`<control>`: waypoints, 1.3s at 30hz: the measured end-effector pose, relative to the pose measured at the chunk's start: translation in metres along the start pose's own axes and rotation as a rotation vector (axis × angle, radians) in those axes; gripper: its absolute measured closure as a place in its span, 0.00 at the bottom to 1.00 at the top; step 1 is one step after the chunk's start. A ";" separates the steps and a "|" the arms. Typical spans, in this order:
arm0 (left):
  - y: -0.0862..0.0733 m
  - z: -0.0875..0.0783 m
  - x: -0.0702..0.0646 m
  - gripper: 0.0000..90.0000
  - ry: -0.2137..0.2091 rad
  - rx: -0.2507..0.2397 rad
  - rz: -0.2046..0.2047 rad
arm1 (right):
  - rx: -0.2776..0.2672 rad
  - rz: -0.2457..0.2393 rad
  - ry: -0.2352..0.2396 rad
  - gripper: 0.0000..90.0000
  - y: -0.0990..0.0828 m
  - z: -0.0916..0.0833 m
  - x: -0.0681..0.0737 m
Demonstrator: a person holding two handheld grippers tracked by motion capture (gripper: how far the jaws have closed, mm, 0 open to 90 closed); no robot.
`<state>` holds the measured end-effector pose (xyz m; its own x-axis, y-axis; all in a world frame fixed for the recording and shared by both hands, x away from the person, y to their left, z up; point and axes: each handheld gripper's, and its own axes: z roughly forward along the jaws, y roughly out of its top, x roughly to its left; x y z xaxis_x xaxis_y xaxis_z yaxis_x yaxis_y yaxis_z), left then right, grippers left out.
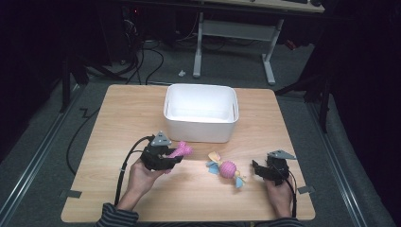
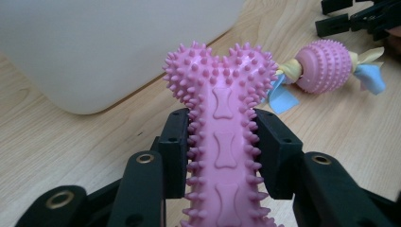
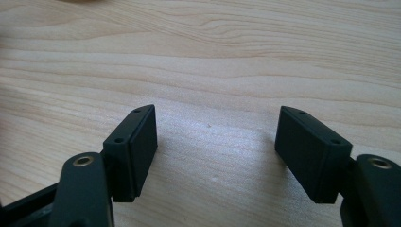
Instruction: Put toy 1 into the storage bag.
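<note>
A pink spiky bone toy (image 2: 222, 118) sits clamped between the black pads of my left gripper (image 2: 222, 151), its knobbed end sticking out past them. From above, that left gripper (image 1: 177, 156) hovers just off the table in front of the white bin (image 1: 201, 124), with the bone toy (image 1: 182, 150) pointing right. A pink knobbly ball toy (image 1: 228, 169) with yellow and blue cloth tails lies on the wood between both hands; the same ball toy (image 2: 324, 65) appears beyond the bone. My right gripper (image 1: 255, 168) rests low beside it, and its jaws (image 3: 216, 142) stand open over bare wood.
The wooden table (image 1: 118, 113) ends at a near edge by the person's sleeves. Beyond it are a dark floor, cables and a white desk frame (image 1: 234, 30). The bin's wall (image 2: 94, 52) looms close on the left of the bone.
</note>
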<state>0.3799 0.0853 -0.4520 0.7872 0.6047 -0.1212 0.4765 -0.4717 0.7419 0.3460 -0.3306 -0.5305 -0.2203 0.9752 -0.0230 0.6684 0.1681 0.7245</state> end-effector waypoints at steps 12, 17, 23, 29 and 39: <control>0.015 -0.015 0.002 0.66 0.007 -0.018 0.015 | 0.000 0.000 0.000 0.34 0.000 0.000 0.000; 0.022 -0.021 0.003 0.66 0.014 -0.023 0.024 | 0.000 0.000 0.000 0.34 0.000 0.000 0.000; 0.031 -0.026 0.007 0.66 0.007 -0.044 0.004 | 0.000 0.000 0.000 0.34 0.000 0.000 0.000; 0.039 -0.033 0.008 0.66 -0.003 -0.056 0.007 | 0.000 0.000 0.000 0.34 0.000 0.000 0.000; 0.057 -0.046 0.013 0.66 0.013 -0.071 0.017 | 0.000 0.000 0.000 0.34 0.000 0.000 0.000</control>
<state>0.3995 0.0961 -0.3807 0.7898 0.6051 -0.1000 0.4335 -0.4354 0.7890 0.3460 -0.3306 -0.5305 -0.2201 0.9752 -0.0228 0.6686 0.1679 0.7244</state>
